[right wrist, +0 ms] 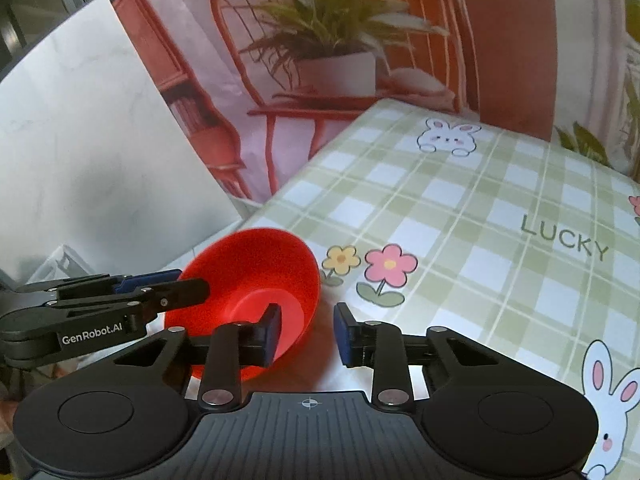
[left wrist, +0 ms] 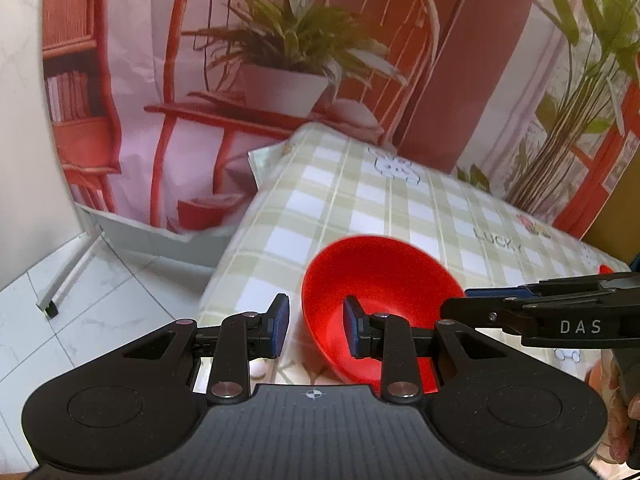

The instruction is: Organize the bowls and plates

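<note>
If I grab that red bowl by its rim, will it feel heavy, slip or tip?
Probably light and stiff: the red bowl looks like thin moulded plastic. Its smooth sloping wall may slide in a rim pinch. A narrow base under a wide rim suggests it tips if pushed high.

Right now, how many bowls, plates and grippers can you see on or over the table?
Red bowl: 1
Plates: 0 in view
Grippers: 2, the left gripper and the right gripper, each straddling the bowl's rim
Total: 3
</note>
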Action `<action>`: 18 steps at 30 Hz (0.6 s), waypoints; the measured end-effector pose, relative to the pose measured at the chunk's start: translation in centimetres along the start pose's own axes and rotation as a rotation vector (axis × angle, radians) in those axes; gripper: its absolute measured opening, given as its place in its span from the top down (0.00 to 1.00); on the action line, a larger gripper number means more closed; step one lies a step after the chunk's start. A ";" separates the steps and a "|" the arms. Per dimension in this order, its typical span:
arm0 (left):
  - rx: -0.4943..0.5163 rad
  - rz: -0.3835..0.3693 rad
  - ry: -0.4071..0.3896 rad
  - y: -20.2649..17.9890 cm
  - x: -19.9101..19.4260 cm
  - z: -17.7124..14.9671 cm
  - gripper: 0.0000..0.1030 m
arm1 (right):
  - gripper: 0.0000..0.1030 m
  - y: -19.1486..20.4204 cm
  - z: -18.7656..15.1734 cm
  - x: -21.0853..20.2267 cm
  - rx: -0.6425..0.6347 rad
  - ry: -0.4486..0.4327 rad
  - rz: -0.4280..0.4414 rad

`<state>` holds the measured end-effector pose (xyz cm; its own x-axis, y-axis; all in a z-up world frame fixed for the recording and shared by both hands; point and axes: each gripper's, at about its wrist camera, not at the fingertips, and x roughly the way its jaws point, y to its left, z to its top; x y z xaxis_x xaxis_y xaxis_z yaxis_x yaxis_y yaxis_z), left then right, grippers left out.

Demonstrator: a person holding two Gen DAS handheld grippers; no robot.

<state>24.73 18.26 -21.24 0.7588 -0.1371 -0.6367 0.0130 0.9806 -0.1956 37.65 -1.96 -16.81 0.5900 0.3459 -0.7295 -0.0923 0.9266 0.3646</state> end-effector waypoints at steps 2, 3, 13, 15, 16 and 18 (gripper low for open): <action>0.007 0.013 0.008 0.0 0.2 -0.2 0.71 | 0.79 0.1 -0.2 0.2 -0.002 0.006 0.001; 0.006 0.011 0.010 0.1 0.3 -0.2 0.75 | 0.82 0.2 -0.3 0.3 -0.003 0.007 0.000; 0.017 0.012 0.014 -0.8 -0.2 -0.6 0.87 | 0.87 0.3 -0.8 -0.6 0.010 -0.008 0.002; 0.017 0.009 0.013 -1.0 -0.5 -0.6 0.87 | 0.87 0.1 -0.8 -1.0 0.025 -0.013 0.008; 0.018 0.010 0.012 -1.1 -0.7 -0.5 0.87 | 0.87 0.1 -0.9 -1.2 0.030 -0.017 0.009; 0.024 0.012 0.010 -1.4 -1.0 -0.5 0.87 | 0.87 0.0 -1.0 -1.9 0.039 -0.030 0.013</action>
<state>23.62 16.93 -20.64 0.7527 -0.1265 -0.6461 0.0197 0.9853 -0.1700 35.72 -2.44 -15.99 0.6131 0.3531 -0.7067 -0.0695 0.9152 0.3970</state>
